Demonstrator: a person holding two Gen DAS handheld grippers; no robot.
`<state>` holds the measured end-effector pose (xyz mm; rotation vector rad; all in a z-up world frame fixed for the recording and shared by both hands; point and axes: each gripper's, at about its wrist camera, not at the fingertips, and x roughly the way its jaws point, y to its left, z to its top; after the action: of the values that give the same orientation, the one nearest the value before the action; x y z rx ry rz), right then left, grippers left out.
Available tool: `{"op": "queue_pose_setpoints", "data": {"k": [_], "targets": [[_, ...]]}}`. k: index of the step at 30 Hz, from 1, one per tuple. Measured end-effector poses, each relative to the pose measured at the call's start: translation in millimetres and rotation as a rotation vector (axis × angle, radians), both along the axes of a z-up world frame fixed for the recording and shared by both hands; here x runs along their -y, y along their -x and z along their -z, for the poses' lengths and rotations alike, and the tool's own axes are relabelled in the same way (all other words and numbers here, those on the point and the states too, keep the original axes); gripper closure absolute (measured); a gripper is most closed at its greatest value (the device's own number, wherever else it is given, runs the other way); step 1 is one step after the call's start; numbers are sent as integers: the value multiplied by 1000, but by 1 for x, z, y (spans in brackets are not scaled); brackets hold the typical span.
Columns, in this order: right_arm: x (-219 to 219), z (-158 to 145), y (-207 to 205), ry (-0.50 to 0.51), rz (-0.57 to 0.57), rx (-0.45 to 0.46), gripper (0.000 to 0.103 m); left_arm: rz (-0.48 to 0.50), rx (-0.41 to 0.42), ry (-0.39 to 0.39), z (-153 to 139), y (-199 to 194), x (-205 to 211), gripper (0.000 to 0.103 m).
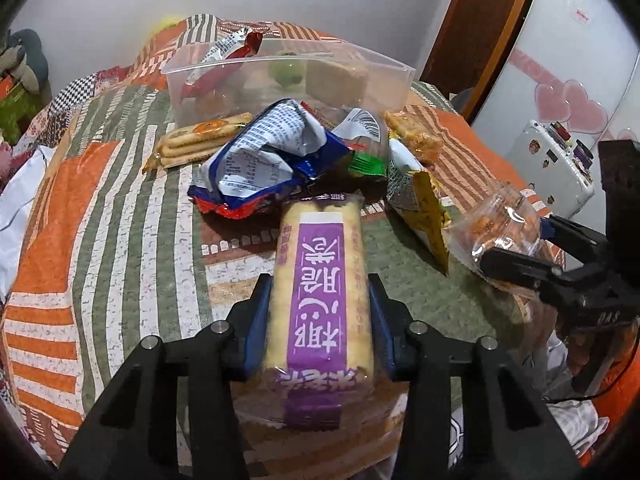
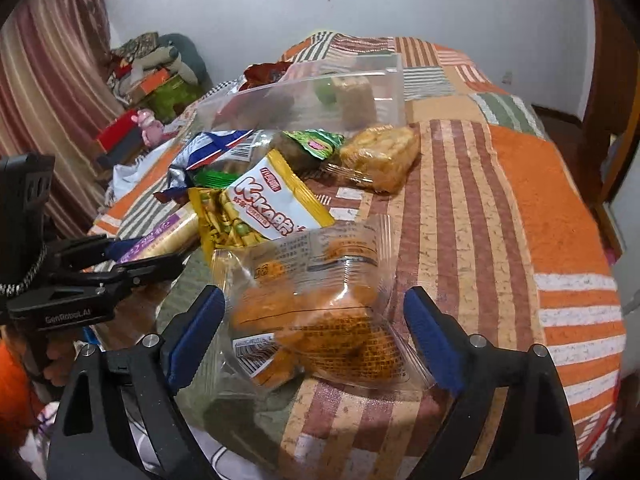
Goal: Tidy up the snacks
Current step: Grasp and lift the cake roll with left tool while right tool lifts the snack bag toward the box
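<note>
Glossy purple-and-cream film wraps the long biscuit pack (image 1: 320,280), which lies lengthwise on the patchwork quilt of orange, green and white stripes (image 1: 112,216). The left gripper (image 1: 320,296) tilts steeply down, its blue pads pressed to both sides of that pack. The right gripper (image 2: 314,312), tilted down likewise, stands wide apart around a crinkled clear bag of orange snacks (image 2: 316,304), pads clear of the film. Beyond lie a crumpled blue-and-silver foil bag (image 1: 264,160), a yellow packet (image 2: 260,208) and a clear rectangular plastic tub (image 1: 288,76) holding several snacks.
</note>
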<state>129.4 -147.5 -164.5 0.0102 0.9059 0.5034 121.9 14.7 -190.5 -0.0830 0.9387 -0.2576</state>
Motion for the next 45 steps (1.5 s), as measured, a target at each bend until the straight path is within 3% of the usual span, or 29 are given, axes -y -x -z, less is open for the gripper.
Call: {"op": "queue_pose_setpoints", "data": {"k": [2, 5, 8, 13, 25, 36, 45], "targets": [[3, -3, 0, -23, -6, -4, 32, 2, 9, -12, -1, 4, 2, 58], [5, -7, 2, -42, -17, 1, 47, -7, 9, 1, -2, 8, 0, 58], [7, -12, 7, -63, -15, 28, 58, -17, 5, 13, -4, 10, -1, 58], [9, -21, 10, -55, -2, 69, 65, -17, 33, 11, -16, 14, 0, 58], [12, -53, 9, -72, 16, 161, 67, -39, 159, -2, -63, 19, 1, 58], [14, -88, -8, -58, 23, 271, 67, -50, 204, 19, -85, -10, 3, 58], [10, -99, -42, -86, 42, 315, 67, -51, 229, -2, -97, -42, 7, 58]]}}
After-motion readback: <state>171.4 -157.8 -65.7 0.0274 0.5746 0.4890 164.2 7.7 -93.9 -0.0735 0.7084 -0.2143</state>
